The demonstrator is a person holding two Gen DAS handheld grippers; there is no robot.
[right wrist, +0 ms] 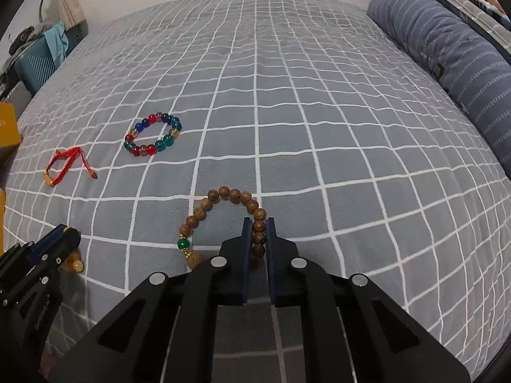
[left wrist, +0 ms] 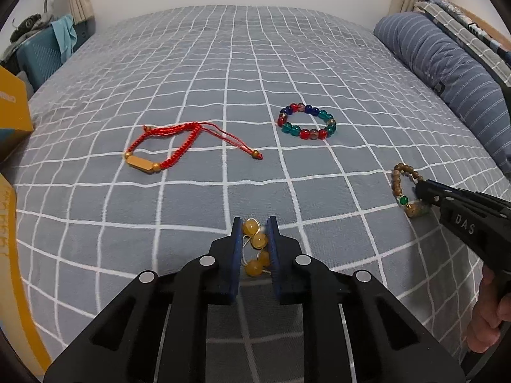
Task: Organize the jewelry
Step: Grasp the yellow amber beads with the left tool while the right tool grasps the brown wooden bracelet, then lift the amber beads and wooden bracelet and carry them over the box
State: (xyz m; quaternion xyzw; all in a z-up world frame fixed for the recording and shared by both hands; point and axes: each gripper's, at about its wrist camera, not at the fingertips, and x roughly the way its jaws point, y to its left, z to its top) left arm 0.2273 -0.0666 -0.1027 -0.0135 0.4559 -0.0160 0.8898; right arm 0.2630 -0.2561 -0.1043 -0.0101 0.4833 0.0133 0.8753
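Observation:
My left gripper [left wrist: 254,223] is shut on a yellow amber bead bracelet [left wrist: 255,242], low over the grey checked bedspread [left wrist: 223,73]. My right gripper [right wrist: 259,223] is shut on the right side of a brown wooden bead bracelet [right wrist: 204,209] with a green bead; it also shows in the left wrist view [left wrist: 403,181]. A red cord bracelet [left wrist: 166,146] with a gold bar lies to the left, also in the right wrist view [right wrist: 65,164]. A multicoloured glass bead bracelet [left wrist: 306,122] lies farther back, also in the right wrist view [right wrist: 153,134].
A blue striped pillow [left wrist: 447,73] lies along the bed's right side. A yellow box [left wrist: 12,108] stands at the left edge. A teal crate with cloth [left wrist: 48,51] sits at the far left beside the bed.

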